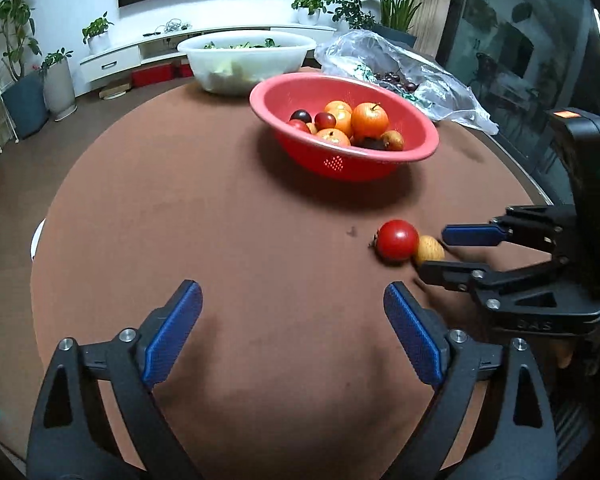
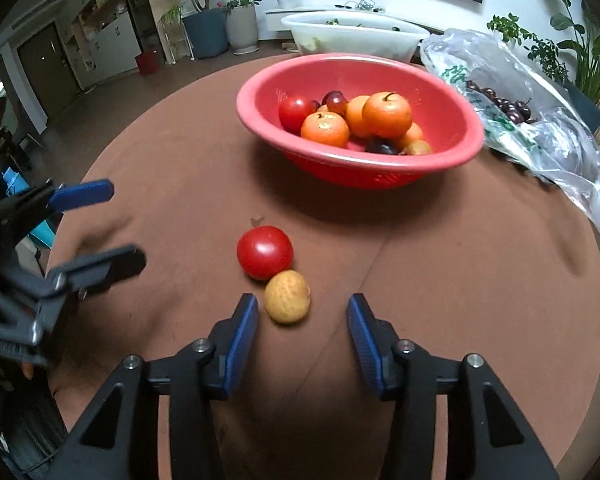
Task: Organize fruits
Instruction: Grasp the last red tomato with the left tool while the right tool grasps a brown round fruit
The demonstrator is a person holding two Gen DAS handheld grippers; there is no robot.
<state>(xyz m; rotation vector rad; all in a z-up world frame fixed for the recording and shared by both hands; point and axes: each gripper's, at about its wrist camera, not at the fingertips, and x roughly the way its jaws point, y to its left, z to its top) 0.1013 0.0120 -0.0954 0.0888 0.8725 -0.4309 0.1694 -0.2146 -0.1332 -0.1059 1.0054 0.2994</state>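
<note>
A red colander (image 1: pixel 380 157) (image 2: pixel 380 163) holding several oranges, plums and a tomato stands on the far half of the brown round table (image 1: pixel 204 216). In front of it lie a red tomato (image 1: pixel 396 239) (image 2: pixel 265 252) and a small yellow fruit (image 1: pixel 430 250) (image 2: pixel 287 297), touching each other. My right gripper (image 2: pixel 302 304) (image 1: pixel 434 253) is low over the table with its jaws apart. The yellow fruit sits at its fingertips, close to the left pad and clear of the right one. My left gripper (image 1: pixel 292 294) (image 2: pixel 126 224) is wide open over bare table, left of both fruits.
A white basin (image 1: pixel 244 60) (image 2: pixel 352 38) with greens stands behind the colander. A clear plastic bag of dark cherries (image 1: pixel 400 76) (image 2: pixel 516 116) lies at the right rear. The table's rim curves near on the left, with floor and potted plants beyond.
</note>
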